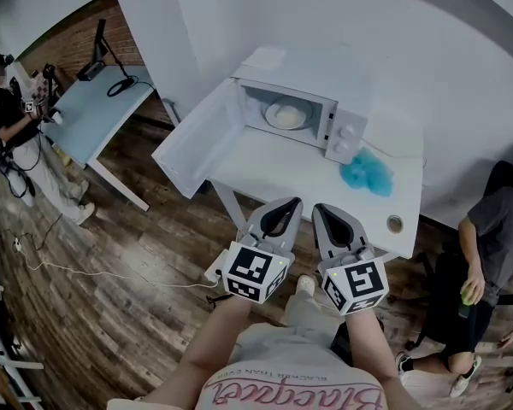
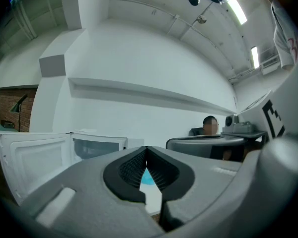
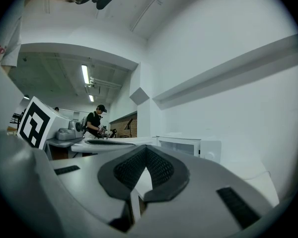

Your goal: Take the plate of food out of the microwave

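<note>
While left claw point(image 1: 293, 202), right claw point(image 1: 320, 208) are pressed together, empty | plate point(image 1: 286, 114) contents indistinct

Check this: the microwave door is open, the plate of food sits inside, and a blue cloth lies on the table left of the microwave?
Not quite: the head view shows the blue cloth on the table at the right of the microwave. The door is open and the plate of food sits inside.

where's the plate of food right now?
Head view, upper middle: the plate sits inside the open microwave, left of its knobs, at the back of the white table.
</note>
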`<state>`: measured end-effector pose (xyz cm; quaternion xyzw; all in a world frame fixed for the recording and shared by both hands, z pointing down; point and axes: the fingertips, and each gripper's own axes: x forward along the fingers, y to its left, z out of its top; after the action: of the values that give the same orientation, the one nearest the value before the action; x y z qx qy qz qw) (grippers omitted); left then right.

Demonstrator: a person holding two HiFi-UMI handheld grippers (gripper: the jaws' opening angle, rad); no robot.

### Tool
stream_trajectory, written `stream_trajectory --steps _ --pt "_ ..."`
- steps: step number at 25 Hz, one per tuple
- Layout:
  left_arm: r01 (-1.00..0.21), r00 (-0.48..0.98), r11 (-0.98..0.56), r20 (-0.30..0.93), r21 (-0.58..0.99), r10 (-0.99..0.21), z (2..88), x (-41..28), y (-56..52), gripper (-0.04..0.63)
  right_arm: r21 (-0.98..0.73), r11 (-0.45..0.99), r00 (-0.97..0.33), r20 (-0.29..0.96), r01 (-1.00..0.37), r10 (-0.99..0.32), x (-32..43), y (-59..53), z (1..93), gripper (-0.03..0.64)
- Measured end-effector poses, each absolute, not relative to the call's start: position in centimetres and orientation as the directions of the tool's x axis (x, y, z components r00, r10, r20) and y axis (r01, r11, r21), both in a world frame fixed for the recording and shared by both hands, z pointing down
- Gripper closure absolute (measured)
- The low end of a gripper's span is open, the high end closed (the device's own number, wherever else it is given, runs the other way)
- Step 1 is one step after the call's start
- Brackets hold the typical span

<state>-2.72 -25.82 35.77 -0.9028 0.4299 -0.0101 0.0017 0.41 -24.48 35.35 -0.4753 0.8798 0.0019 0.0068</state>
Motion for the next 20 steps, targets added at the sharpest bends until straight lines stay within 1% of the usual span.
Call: stream_trajectory --steps 8,20 --pt "-0.779 0.625 -0.627 0.050 -0.029 -0.779 35.6 -1.3 -31.7 0.589 0.007 0.604 -0.604 -0.004 -0.797 -0.797 0.8 -30.4 35.0 0.606" --pt "-0.824 0.566 -0.566 0.072 0.011 -0.822 36.5 0.5 -40.4 0.589 0.021 0.674 -0.673 0.031 -0.739 -0.739 2.5 -39.0 35.7 0.606"
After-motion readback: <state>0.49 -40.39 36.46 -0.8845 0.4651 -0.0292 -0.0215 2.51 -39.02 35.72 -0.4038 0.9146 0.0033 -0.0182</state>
